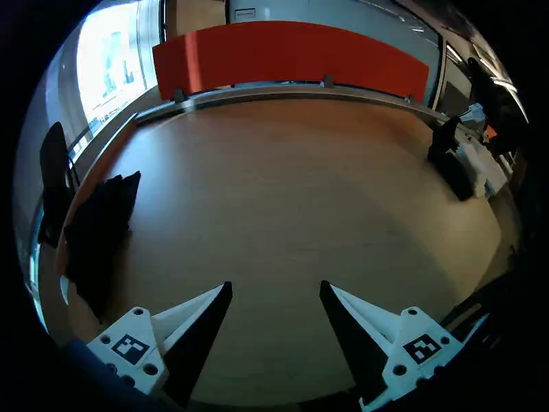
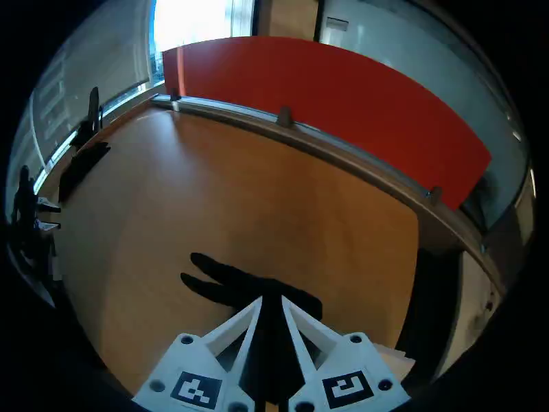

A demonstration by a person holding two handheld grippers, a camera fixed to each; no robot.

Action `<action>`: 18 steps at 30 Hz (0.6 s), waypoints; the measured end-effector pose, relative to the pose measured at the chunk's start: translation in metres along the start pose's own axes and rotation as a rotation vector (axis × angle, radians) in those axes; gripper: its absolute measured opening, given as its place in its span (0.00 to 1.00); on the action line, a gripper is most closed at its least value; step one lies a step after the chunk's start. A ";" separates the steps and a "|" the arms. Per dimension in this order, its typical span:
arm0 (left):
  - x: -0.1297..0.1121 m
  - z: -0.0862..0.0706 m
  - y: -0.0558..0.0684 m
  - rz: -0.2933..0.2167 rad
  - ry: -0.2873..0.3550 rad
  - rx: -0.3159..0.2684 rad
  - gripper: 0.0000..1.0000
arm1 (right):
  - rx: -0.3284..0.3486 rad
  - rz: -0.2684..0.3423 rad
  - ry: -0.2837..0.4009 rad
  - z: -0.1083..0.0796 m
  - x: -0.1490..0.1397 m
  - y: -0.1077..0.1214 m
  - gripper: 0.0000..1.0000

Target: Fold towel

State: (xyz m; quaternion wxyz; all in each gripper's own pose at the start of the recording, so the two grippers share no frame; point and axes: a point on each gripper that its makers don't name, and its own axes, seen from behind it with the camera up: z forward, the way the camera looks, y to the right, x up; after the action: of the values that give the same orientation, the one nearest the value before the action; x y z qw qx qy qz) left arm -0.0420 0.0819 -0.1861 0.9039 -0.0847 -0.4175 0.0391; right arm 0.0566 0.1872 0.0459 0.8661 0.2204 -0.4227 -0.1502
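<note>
A dark towel lies crumpled at the left edge of the wooden table; in the right gripper view the towel is a small dark heap far off to the left. My left gripper hangs open over bare wood, to the right of the towel, with nothing between its fingers. My right gripper has its fingertips nearly together over the table. A dark patch lies flat on the wood just ahead of them; I cannot tell whether it is shadow or cloth.
A red partition on a metal rail runs along the table's far edge. Dark objects and white items sit at the far right. A dark chair stands past the left edge. The table's right edge drops off close to my right gripper.
</note>
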 end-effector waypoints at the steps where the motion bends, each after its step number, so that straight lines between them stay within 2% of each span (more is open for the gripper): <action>1: 0.000 0.000 0.000 0.001 -0.001 0.000 0.95 | -0.001 0.003 -0.003 -0.001 -0.003 0.002 0.04; 18: -0.002 0.001 0.005 0.016 -0.009 -0.006 0.95 | -0.044 0.022 -0.044 -0.017 -0.040 0.020 0.04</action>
State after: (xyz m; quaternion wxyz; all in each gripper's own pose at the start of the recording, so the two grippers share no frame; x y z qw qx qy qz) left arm -0.0436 0.0867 -0.1881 0.9014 -0.0903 -0.4210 0.0456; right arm 0.0478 0.2269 0.0201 0.8628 0.1935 -0.4407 -0.1548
